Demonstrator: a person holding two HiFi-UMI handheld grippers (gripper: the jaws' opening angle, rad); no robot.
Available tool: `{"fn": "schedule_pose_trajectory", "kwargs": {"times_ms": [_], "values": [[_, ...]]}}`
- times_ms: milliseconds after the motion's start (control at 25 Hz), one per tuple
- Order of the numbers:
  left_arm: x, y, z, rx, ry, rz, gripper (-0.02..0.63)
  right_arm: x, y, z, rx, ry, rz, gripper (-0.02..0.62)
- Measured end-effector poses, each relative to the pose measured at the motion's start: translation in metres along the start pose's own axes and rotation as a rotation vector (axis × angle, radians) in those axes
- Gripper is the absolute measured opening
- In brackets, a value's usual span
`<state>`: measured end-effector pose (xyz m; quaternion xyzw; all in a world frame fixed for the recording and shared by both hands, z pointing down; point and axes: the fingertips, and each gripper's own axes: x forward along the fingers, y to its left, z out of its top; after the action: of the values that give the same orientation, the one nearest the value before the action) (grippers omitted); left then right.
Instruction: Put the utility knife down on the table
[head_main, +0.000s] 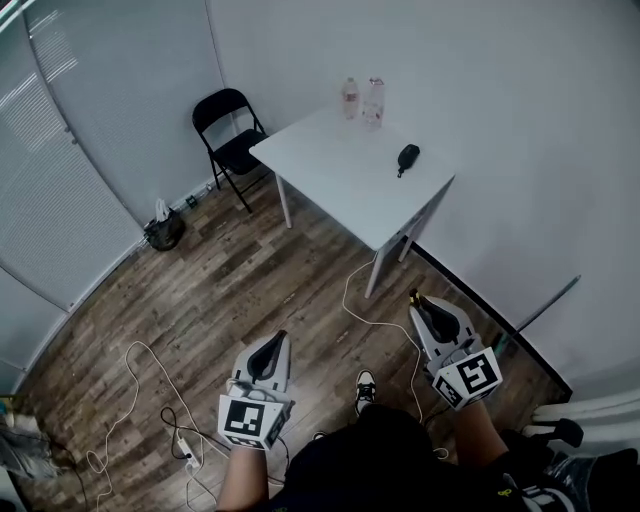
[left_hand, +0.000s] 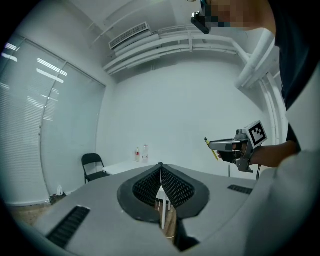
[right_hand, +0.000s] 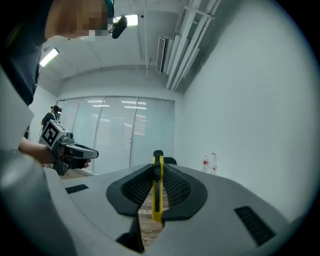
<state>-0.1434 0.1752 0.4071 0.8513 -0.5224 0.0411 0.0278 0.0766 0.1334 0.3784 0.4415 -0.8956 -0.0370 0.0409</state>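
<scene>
You are mid-carry: your right hand-held gripper (right_hand: 157, 172) clamps the one yellow-and-black utility knife (right_hand: 157, 196), and its tip pokes past the jaws. Your left hand-held gripper (left_hand: 161, 181) is closed on nothing. The one white square table (head_main: 335, 180), bearing two clear plastic bottles (head_main: 350, 98) and one small black object (head_main: 407, 157), lies well ahead of both; I judge you must approach before lowering
</scene>
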Motion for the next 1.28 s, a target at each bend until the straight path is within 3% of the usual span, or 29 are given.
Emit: {"fn": "schedule_pose_trajectory", "kwargs": {"times_ms": [520, 680, 880, 1080, 1280], "values": [[0.192, -0.025, 0.05, 0.018, 0.057, 0.023, 0.023, 0.077, -0.19, -0.017, 0.013, -0.026, 0.002, 0.074], [0.225, -0.023, 0.047, 0.01, 0.074, 0.026, 0.023, 0.089, -0.216, -0.028, 0.018, -0.041, 0.001, 0.074], [0.264, -0.029, 0.052, -0.001, 0.028, -0.057, 0.023, 0.095, -0.251, -0.048, 0.029, -0.016, -0.048, 0.074], [0.305, -0.007, 0.035, 0.021, 0.086, -0.076, 0.023, 0.115, -0.269, -0.057, 0.014, 0.021, -0.085, 0.074], [0.353, 0.029, 0.03, 0.001, 0.07, -0.134, 0.023, 0.162, -0.28, -0.066, 0.031, 0.078, -0.111, 0.074]]}}
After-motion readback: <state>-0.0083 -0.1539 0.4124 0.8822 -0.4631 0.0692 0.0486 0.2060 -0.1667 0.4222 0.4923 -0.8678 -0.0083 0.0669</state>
